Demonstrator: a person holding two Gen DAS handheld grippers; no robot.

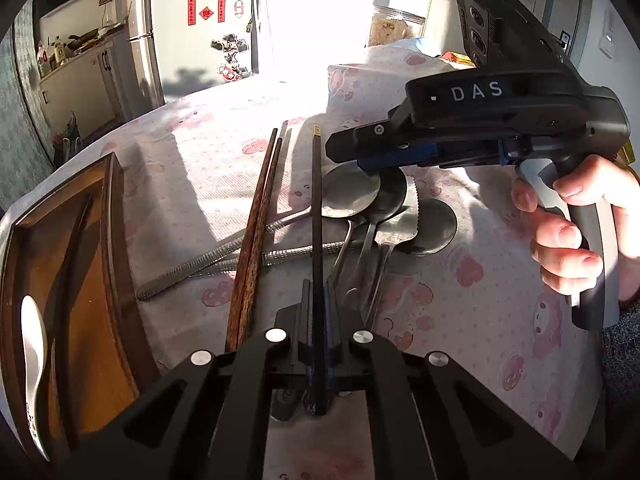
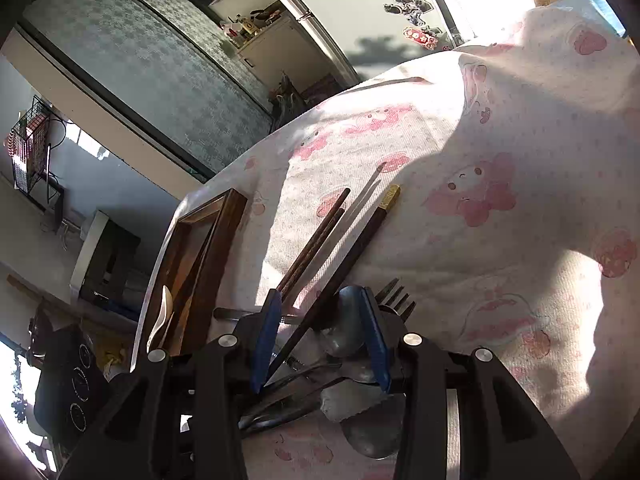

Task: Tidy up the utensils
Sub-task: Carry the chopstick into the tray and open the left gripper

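Both cameras ride the handheld tools, angled down close over the counter [image 1: 224, 152]. The 2 views share the wooden tray [image 1: 116, 216] and dark chopstick [image 2: 348, 256].

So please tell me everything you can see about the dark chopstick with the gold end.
The dark chopstick is long, thin and nearly black, probably lacquered wood, with a small gold cap at its far end. It points away from the left gripper, whose fingers are shut on its near part. Its middle crosses over the pile of metal spoons. In the right wrist view it passes between the open fingers of the right gripper, which do not seem to press it.
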